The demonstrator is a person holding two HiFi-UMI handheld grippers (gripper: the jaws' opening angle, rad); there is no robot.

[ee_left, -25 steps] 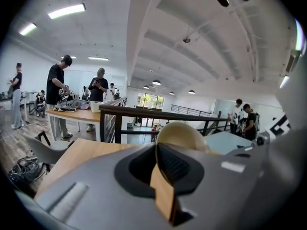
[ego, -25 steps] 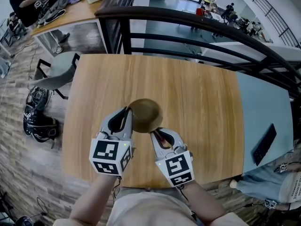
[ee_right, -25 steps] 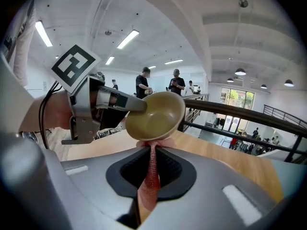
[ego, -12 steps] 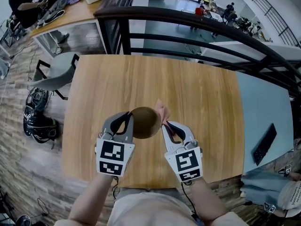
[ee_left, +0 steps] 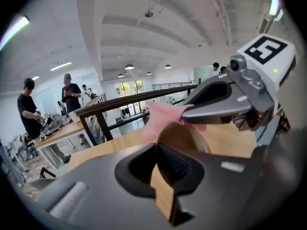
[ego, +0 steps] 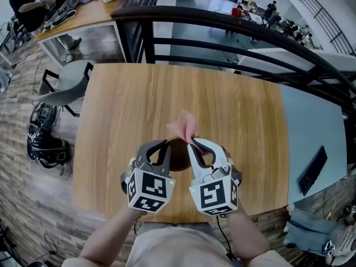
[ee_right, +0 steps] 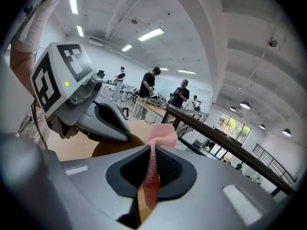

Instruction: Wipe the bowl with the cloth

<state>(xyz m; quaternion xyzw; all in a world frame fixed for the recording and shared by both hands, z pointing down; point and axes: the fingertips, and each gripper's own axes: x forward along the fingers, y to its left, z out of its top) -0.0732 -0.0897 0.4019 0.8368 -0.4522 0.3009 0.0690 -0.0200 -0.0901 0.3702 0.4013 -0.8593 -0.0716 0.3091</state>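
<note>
The bowl (ego: pixel 177 153), brown and tilted, is sitting over the near middle of the wooden bench (ego: pixel 239 110). In the head view it is mostly hidden between the two tools, and whether it is resting on the wood cannot be told. The left tool (ego: pixel 164 147) is clenching the bowl's rim, its jaws pinching the thin brown wall between them. The right tool (ego: pixel 194 144) is grasping the pink cloth (ego: pixel 183 128). A strip of the cloth is running down between the closed jaws, and the rest is bunching out past the tips, over the bowl's far edge. The two tools are crowding close together, nearly touching at the bowl. Around them the bench top is lying bare out to its far, left and right edges, while its near edge is running just under the person's forearms. A black railing (ego: pixel 239 29) is curving past the far edge. A grey chair (ego: pixel 69 85) is standing at the far left corner, with a black bag (ego: pixel 47 143) on the floor beside the left edge. A grey-blue surface (ego: pixel 311 127) is adjoining the right edge and carrying a flat black object (ego: pixel 313 170). People (ee_right: pixel 152 85) are working at desks well beyond.
</note>
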